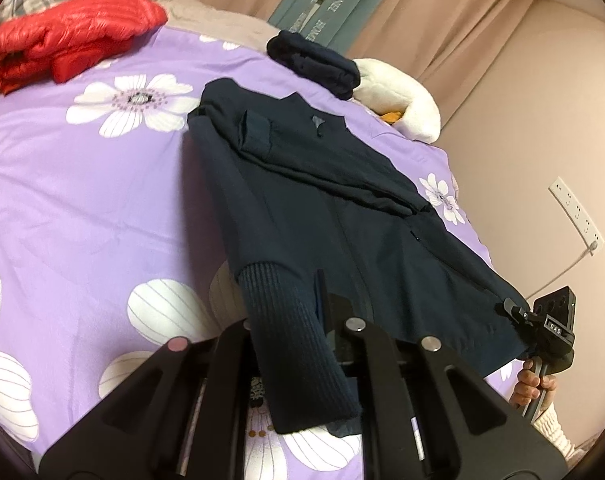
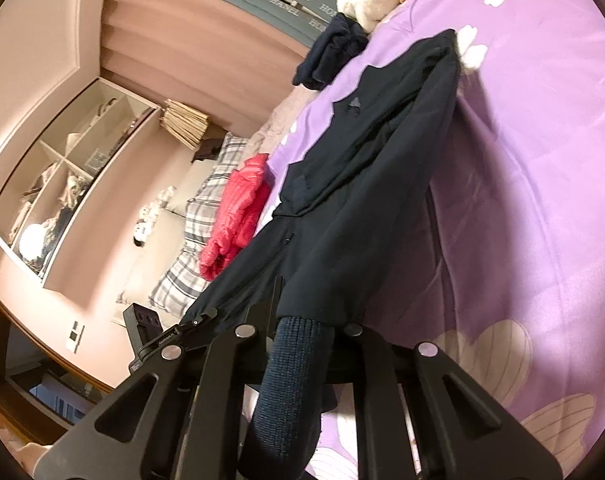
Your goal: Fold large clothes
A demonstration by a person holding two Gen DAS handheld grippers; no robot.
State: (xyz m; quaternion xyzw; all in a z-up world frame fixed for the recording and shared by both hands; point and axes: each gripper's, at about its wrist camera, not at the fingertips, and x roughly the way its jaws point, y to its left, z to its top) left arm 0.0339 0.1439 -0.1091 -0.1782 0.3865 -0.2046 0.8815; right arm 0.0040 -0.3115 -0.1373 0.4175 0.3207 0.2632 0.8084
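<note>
The left claw (image 1: 298, 320) is pinching the ribbed hem (image 1: 294, 344) of the navy jacket (image 1: 342, 200); the knit band is running between its fingers and draping back toward the camera. The rest of the jacket is stretching straight ahead of that claw over the purple bedspread (image 1: 82, 184), collar at the far end, one sleeve lying folded across the chest.

The right claw (image 2: 302, 332) is pinching the same hem (image 2: 290, 384) at the other corner, the jacket (image 2: 362, 184) reaching away in front of it over the bedspread (image 2: 542, 200). In the left view, the right claw (image 1: 512, 312) is sitting at the jacket's lower right corner.

Far ahead of both claws, a red puffer (image 1: 62, 48) and a dark bundle (image 1: 318, 64) are lying past the collar.
</note>
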